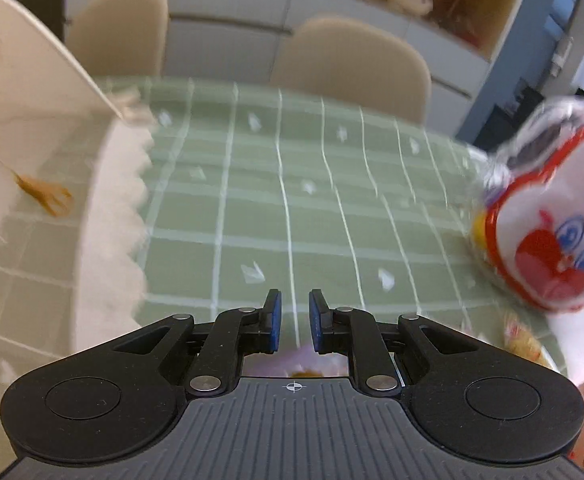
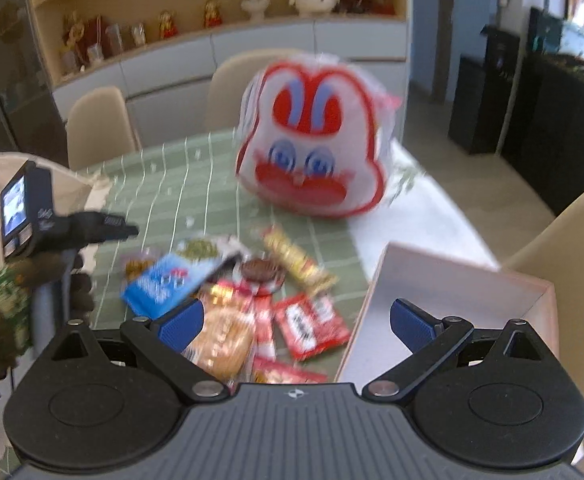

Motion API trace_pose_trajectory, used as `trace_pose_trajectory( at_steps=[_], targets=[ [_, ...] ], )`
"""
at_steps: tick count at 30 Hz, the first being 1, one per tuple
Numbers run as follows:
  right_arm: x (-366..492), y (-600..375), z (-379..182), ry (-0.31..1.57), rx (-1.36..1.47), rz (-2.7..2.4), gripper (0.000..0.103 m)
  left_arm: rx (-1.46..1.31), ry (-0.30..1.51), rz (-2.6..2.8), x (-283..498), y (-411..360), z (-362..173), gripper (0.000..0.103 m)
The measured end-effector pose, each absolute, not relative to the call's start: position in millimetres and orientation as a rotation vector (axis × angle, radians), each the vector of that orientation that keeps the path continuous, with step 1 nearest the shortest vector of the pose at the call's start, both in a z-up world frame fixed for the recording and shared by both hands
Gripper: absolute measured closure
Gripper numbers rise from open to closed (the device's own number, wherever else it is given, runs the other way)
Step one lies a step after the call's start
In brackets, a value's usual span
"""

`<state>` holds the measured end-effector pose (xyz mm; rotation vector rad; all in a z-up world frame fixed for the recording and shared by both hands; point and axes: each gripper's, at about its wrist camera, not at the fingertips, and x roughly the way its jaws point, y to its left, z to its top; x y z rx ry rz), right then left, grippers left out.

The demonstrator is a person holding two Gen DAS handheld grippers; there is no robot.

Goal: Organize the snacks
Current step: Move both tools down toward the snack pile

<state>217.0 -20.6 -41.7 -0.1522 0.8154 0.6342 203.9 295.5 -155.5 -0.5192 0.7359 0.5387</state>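
From the left wrist view, the left gripper (image 1: 294,320) has its two blue pads almost together, with only a thin gap and nothing between them. Under it is the green checked tablecloth (image 1: 292,184). At three o'clock sits a rabbit-face bag (image 1: 548,224), white with red edges and blue eyes. At nine o'clock there is a white cloth with a wavy edge (image 1: 116,216) (it looks like a chair cover, but the blur makes that hard to say). No writing can be read here.

From the right wrist view, the right gripper (image 2: 296,322) has its blue pads wide apart and holds nothing. The rabbit-face bag stands at twelve o'clock on the table. The snack pile (image 2: 248,300) lies just below it, in the middle: a blue packet (image 2: 164,284), a red packet (image 2: 312,326) with white letters too blurry to read, a long yellow packet (image 2: 298,262). At four o'clock is an open pink box (image 2: 448,280), and what shows of its inside is bare. The left gripper shows at nine o'clock.
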Motion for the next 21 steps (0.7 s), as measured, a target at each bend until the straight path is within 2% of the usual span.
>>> trace_pose_trajectory(
  at_steps=[6, 17, 21],
  targets=[
    [213.1, 2.4, -64.9, 0.807, -0.211, 0.712, 0.003, -0.363, 0.813, 0.323, 197.5, 265.0, -154.9, 0.084],
    [217.0, 58.8, -113.4, 0.877, -0.305, 0.783, 0.004, -0.443, 0.855, 0.108, 133.1, 235.8, -150.8, 0.084],
    [205.4, 58.5, -123.3, 0.928, -0.309, 0.808, 0.021, -0.447, 0.884, 0.062, 117.7, 228.9, -148.9, 0.084]
  ],
)
